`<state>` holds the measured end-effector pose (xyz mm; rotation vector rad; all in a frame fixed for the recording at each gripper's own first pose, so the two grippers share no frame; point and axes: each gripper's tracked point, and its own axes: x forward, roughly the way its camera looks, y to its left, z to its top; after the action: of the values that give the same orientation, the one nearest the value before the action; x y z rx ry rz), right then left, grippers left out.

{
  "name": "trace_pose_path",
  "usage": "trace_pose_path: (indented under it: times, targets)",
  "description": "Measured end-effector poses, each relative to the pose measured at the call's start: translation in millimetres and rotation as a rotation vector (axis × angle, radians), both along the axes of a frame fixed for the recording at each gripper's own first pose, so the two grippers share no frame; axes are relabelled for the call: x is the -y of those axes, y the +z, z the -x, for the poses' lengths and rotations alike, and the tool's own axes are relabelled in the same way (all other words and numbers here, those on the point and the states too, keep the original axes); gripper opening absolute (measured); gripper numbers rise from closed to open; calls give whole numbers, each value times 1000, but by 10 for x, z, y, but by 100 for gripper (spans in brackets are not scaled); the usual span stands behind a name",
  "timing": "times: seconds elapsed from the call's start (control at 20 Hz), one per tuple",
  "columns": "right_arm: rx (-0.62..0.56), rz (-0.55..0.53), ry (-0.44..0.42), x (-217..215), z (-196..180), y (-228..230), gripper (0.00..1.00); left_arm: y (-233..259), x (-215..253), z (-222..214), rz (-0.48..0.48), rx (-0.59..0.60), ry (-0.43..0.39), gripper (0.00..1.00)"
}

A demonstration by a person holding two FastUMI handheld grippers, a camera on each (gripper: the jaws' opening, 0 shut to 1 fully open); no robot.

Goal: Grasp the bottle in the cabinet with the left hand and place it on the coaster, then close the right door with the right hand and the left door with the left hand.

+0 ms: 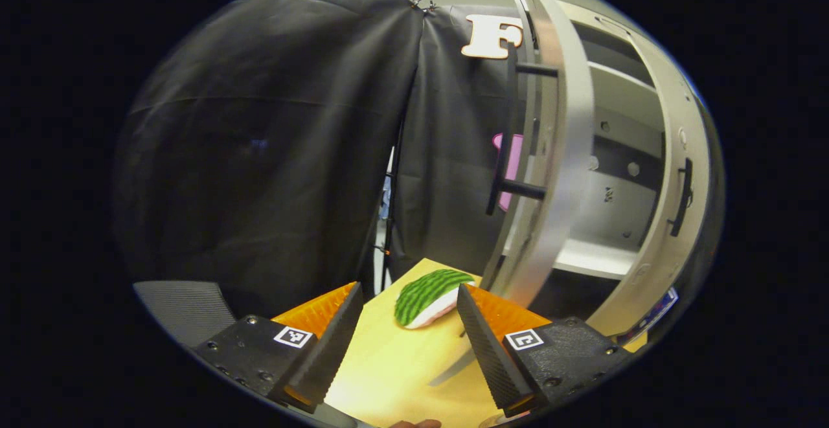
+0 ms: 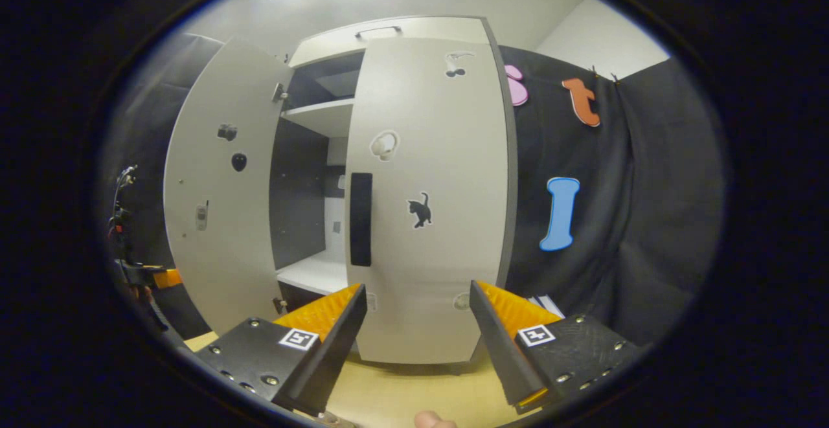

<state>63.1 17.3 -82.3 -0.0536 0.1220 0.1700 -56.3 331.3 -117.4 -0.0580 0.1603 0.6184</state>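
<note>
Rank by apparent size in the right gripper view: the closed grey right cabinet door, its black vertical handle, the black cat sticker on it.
1. Grey right cabinet door, clearly largest.
2. Black vertical handle.
3. Black cat sticker, smallest.
All sit on one door face, so nearness hardly skews it.

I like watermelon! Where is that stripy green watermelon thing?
In the left gripper view, the watermelon piece lies on the wooden table, between and just beyond the open left claw, beside the left cabinet door.
</note>
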Motion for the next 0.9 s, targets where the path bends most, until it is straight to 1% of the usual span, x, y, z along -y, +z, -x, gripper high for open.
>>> trace_pose_path:
  times: [0.05,0.1,0.25,0.3,0.35,0.4,0.45,0.5,0.55,0.6,0.65,0.8,0.85,0.9]
  targets:
    - [-3,-2,-15,58,-14,-10,93,-20,-10,6,-12,-14,7,96]
    - [-6,-4,-28,136,-41,3,96,-21,-25,-33,-21,-17,7,93]
    - [-21,-9,-55,254,-100,-47,96,4,-26,-87,-10,0,-33,92]
    - [-27,-11,-58,263,-110,-73,93,-19,-28,-99,5,9,-39,91]
    - [-31,-13,-58,263,-120,-82,93,-33,-13,-107,20,17,-44,90]
    - [-32,-12,-58,277,-126,-90,93,-43,11,-116,29,26,-50,84]
    - [-30,-13,-56,268,-127,-84,93,-39,36,-123,30,29,-59,89]
    - [-29,-13,-51,246,-132,-92,96,-37,64,-128,29,31,-69,82]
    - [-28,-11,-44,216,-133,-94,96,-40,98,-152,30,29,-84,88]
    - [-30,-7,-38,195,-130,-106,96,-49,156,-163,29,28,-103,88]
    - [-33,-4,-32,176,-129,-117,93,-49,229,-192,28,23,-125,88]
    - [-37,-1,-15,145,-118,-127,94,-60,397,-255,20,19,-167,87]
    - [-35,2,-14,159,-112,-117,97,-82,462,-278,22,19,-179,87]
    - [-33,6,-16,184,-104,-112,96,-93,526,-310,25,17,-195,87]
